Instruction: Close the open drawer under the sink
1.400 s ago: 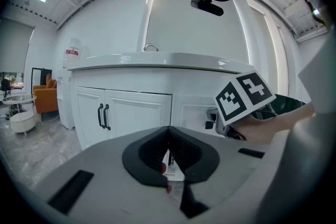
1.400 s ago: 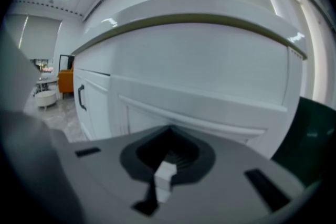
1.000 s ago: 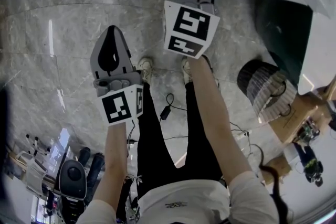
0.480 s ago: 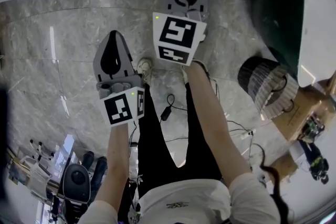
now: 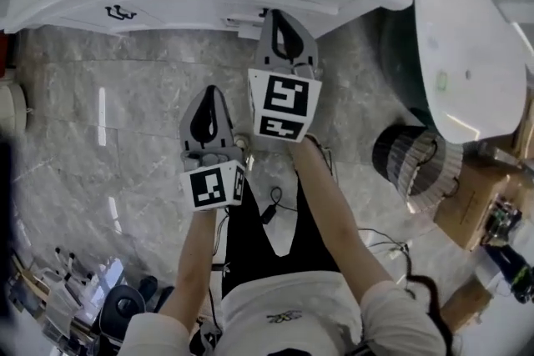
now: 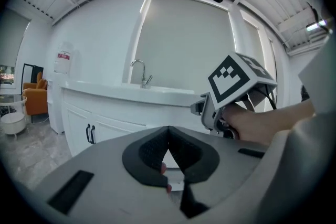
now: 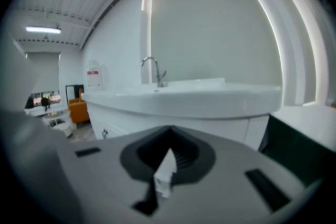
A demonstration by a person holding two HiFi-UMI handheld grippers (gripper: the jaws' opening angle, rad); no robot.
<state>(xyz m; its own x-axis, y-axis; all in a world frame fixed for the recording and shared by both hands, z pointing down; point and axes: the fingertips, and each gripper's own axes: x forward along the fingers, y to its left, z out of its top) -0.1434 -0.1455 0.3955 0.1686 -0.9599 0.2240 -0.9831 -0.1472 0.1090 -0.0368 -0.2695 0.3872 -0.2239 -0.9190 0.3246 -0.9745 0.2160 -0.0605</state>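
Approach step: left claw (image 5: pixel 209 96) and right claw (image 5: pixel 281 19) both pressed together, empty; next, right claw pushes drawer (image 5: pixel 242 27) front shut

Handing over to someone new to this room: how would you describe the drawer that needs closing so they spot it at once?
Start at the white sink cabinet across the top of the head view. The drawer sits on its front, just beyond the tip of the right gripper. Unlike the flush door with the black handle further left, it juts out from the front.
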